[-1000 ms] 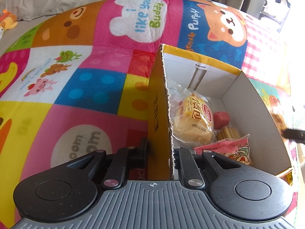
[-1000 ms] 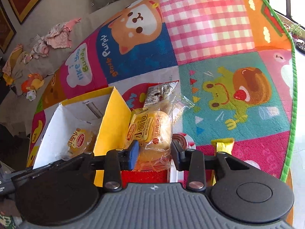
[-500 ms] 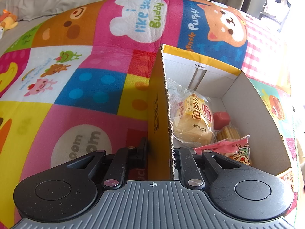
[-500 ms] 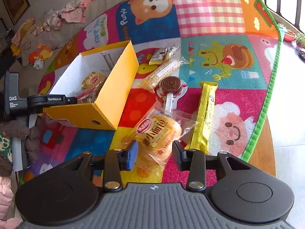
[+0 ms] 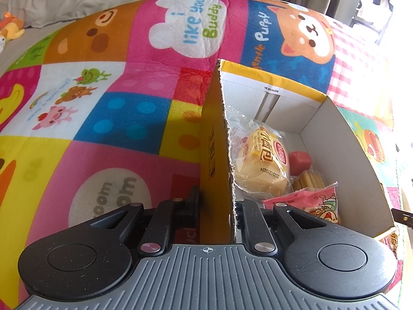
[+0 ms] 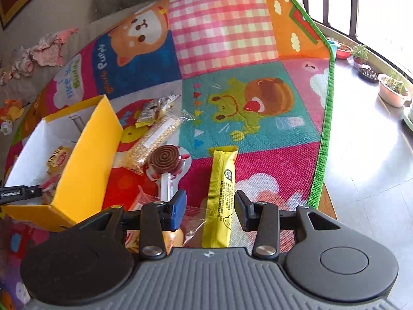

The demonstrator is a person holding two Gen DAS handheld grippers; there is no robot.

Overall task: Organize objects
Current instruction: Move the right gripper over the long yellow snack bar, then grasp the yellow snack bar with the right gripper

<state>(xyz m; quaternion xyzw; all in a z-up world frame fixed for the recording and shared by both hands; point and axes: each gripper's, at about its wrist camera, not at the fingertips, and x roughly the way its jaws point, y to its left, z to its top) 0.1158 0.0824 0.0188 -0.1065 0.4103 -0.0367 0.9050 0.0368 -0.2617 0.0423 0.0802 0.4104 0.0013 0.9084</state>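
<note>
My left gripper (image 5: 216, 204) is shut on the near left wall of the yellow cardboard box (image 5: 214, 155). Inside the box lie a wrapped bun (image 5: 260, 162), a red piece (image 5: 299, 159) and a pink snack packet (image 5: 309, 204). In the right wrist view the box (image 6: 87, 160) stands at the left. My right gripper (image 6: 210, 206) is open above a long yellow snack bar (image 6: 222, 193) that lies between its fingers. A second wrapped bun (image 6: 173, 235) lies on the mat under the left finger. A brown spiral lollipop (image 6: 164, 159) lies just ahead.
A colourful play mat (image 6: 232, 51) covers the floor, with a green edge (image 6: 325, 129) at the right and bare tiles beyond. A cracker packet (image 6: 152, 139) and a small dark packet (image 6: 155, 109) lie beside the box. Plant pots (image 6: 392, 90) stand by the window.
My right gripper has moved right and lower, from over the wrapped bun to over the yellow bar; the bun now lies on the mat under it. The left gripper has not moved.
</note>
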